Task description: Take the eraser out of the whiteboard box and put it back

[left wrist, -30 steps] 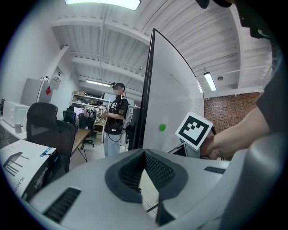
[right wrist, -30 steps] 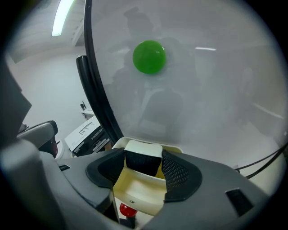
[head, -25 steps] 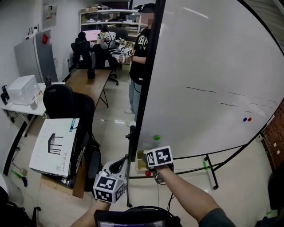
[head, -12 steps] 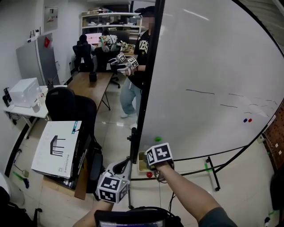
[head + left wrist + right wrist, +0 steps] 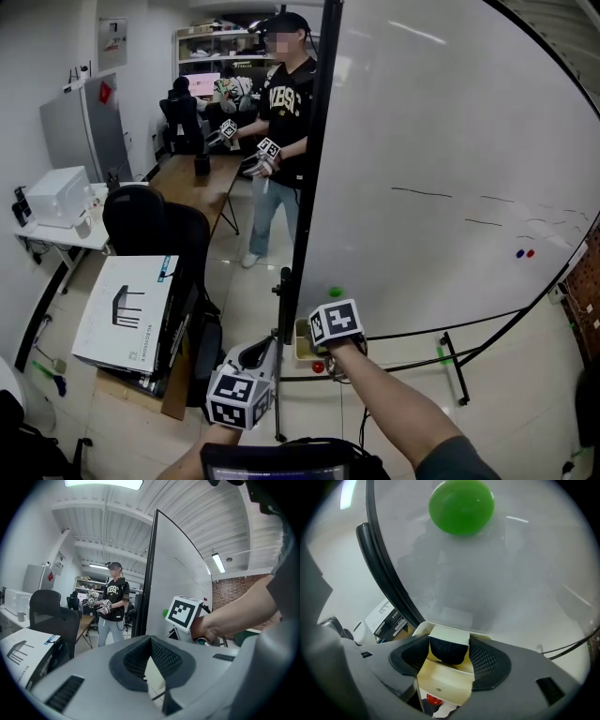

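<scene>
In the right gripper view the eraser (image 5: 449, 637), white on top with dark felt below, sits between the pads of my right gripper (image 5: 449, 654), which is shut on it. It hangs just above the cream whiteboard box (image 5: 440, 681), fixed at the board's lower left corner (image 5: 302, 339). In the head view the right gripper (image 5: 324, 354) points steeply down at that box, its marker cube on top. My left gripper (image 5: 258, 354) hovers to the left of the box, open and holding nothing (image 5: 151, 641).
The large whiteboard (image 5: 450, 169) fills the right side, with a green magnet (image 5: 461, 507) above the box and a red object (image 5: 318, 367) under it. A person (image 5: 278, 103) stands behind the board's edge. A black chair (image 5: 150, 220) and a white carton (image 5: 127, 314) stand at the left.
The person in the background has stepped out from behind the board's edge towards the left. My two grippers have stayed where they were.
</scene>
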Action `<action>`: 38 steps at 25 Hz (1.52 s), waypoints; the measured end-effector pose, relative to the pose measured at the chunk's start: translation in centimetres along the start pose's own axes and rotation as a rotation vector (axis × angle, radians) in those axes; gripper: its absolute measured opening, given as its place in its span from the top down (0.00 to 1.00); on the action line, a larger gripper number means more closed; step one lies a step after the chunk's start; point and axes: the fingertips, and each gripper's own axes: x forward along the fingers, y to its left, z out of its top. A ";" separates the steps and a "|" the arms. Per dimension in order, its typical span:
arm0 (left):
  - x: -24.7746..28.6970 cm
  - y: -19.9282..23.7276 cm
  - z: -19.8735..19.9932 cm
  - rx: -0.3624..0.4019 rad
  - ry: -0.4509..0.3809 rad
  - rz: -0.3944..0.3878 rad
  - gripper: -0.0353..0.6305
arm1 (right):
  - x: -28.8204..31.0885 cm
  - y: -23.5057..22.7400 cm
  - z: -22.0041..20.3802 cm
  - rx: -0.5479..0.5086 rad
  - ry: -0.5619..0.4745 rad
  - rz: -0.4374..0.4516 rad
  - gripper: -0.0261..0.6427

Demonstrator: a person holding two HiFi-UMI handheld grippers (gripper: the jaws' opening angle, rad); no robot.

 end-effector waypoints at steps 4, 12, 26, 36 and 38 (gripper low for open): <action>-0.8 0.0 -0.1 -0.003 -0.002 0.007 0.91 | -0.4 0.1 0.1 0.016 -0.020 0.003 0.53; -2.0 -0.1 0.0 -0.014 -0.008 0.041 0.91 | -4.8 -1.0 1.4 0.054 -0.187 0.101 0.42; -5.9 -2.7 7.4 0.031 -0.135 0.027 0.91 | -31.1 -1.8 1.9 -0.177 -1.006 0.287 0.93; -6.6 -5.4 7.0 0.043 -0.124 -0.008 0.91 | -34.3 -3.7 -0.6 -0.137 -1.034 0.192 0.93; -6.5 -5.5 6.9 0.048 -0.126 -0.021 0.91 | -34.8 -4.7 -1.1 -0.136 -1.034 0.136 0.94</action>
